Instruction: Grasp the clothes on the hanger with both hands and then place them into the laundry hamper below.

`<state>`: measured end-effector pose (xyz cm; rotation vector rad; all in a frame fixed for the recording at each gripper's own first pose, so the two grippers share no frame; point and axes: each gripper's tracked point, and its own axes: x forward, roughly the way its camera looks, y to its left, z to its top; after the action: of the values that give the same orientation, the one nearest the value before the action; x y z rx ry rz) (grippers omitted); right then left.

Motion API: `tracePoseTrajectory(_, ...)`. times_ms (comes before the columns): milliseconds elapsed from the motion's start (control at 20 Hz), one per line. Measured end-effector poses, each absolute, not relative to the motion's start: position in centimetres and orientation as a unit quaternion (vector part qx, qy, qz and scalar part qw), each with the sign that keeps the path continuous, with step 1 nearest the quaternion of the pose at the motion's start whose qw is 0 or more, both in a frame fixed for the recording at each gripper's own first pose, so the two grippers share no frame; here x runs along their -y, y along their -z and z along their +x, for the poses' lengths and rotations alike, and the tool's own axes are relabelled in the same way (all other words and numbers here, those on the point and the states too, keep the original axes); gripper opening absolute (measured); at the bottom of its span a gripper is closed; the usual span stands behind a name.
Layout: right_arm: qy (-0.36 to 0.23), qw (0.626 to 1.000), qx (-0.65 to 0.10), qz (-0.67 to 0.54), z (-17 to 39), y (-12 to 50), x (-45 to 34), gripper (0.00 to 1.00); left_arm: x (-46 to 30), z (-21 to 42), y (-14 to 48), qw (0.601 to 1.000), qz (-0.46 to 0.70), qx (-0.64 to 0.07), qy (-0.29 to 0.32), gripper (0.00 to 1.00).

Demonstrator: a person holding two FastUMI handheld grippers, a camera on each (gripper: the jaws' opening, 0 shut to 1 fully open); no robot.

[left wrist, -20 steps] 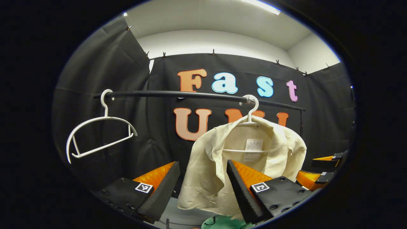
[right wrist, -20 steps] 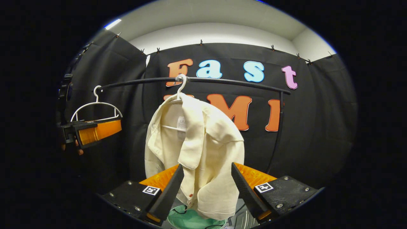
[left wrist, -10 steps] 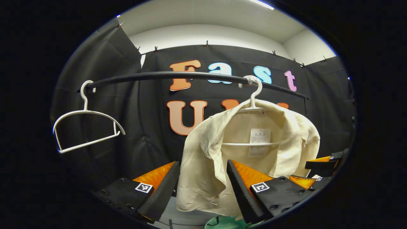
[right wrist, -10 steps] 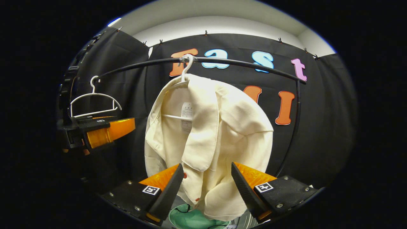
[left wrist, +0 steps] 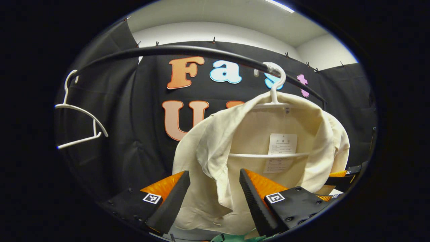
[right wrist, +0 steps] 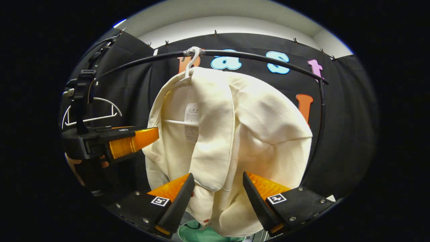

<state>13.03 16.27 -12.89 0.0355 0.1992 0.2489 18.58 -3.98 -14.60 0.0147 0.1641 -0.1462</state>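
A cream shirt [left wrist: 242,141] hangs open on a white hanger [left wrist: 273,90] from the black rail [left wrist: 188,52]; a paper label shows inside its collar. My left gripper [left wrist: 215,198] is open, and the shirt's left front edge hangs between its fingers without being pinched. In the right gripper view the same shirt [right wrist: 255,134] fills the middle, and my right gripper [right wrist: 216,201] is open around its lower right front. The left gripper [right wrist: 134,143], held by a hand, shows at the shirt's left side there. A green hamper [right wrist: 198,233] peeks out below the shirt.
An empty white hanger [left wrist: 79,117] hangs at the rail's left end, also seen as the hanger [right wrist: 92,112] behind the left gripper. The rail's upright post [right wrist: 320,111] bends down on the right. The right gripper's fingers [left wrist: 342,174] show at the shirt's right edge.
Both grippers have moved forward and closer to the shirt, which now looks much larger. Cloth now hangs between each pair of open fingers. The rail and hangers have risen in both views.
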Motion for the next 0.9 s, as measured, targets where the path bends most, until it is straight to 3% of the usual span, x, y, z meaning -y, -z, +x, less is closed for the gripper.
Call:
tracePoseTrajectory(250, -0.129, 0.984, -0.118, 0.03, 14.1, 14.0, -16.9, 0.8, 4.5, 20.7, 17.6, 0.991, 0.014, -0.112, 0.079, 0.97)
tracePoseTrajectory(400, -0.13, 0.984, -0.121, 0.028, 14.3, 14.2, -16.9, 0.62, 5.3, 21.2, 19.5, 0.987, -0.011, -0.128, 0.099, 0.96)
tracePoseTrajectory(550, -0.141, 0.981, -0.128, 0.034, 13.9, 14.1, -17.3, 0.45, 4.8, 21.5, 19.2, 0.987, -0.01, -0.127, 0.093, 0.53)
tracePoseTrajectory(600, -0.139, 0.981, -0.129, 0.036, 13.8, 13.9, -17.1, 0.34, 4.5, 21.5, 19.1, 0.988, -0.006, -0.127, 0.091, 0.58)
tracePoseTrajectory(650, -0.138, 0.981, -0.13, 0.039, 13.6, 13.7, -16.9, 0.18, 4.8, 21.4, 19.1, 0.987, -0.006, -0.128, 0.099, 0.36)
tracePoseTrajectory(700, -0.14, 0.98, -0.131, 0.042, 13.4, 13.7, -17.0, 0.14, 5.0, 21.2, 19.0, 0.985, -0.005, -0.132, 0.107, 0.35)
tracePoseTrajectory(750, -0.142, 0.98, -0.131, 0.044, 13.2, 13.5, -17.0, 0.13, 4.7, 21.4, 19.2, 0.985, -0.005, -0.136, 0.103, 0.16)
tracePoseTrajectory(900, -0.15, 0.98, -0.126, 0.041, 12.2, 12.6, -16.7, 0.05, 4.1, 20.8, 18.8, 0.984, -0.034, -0.143, 0.105, 0.09)
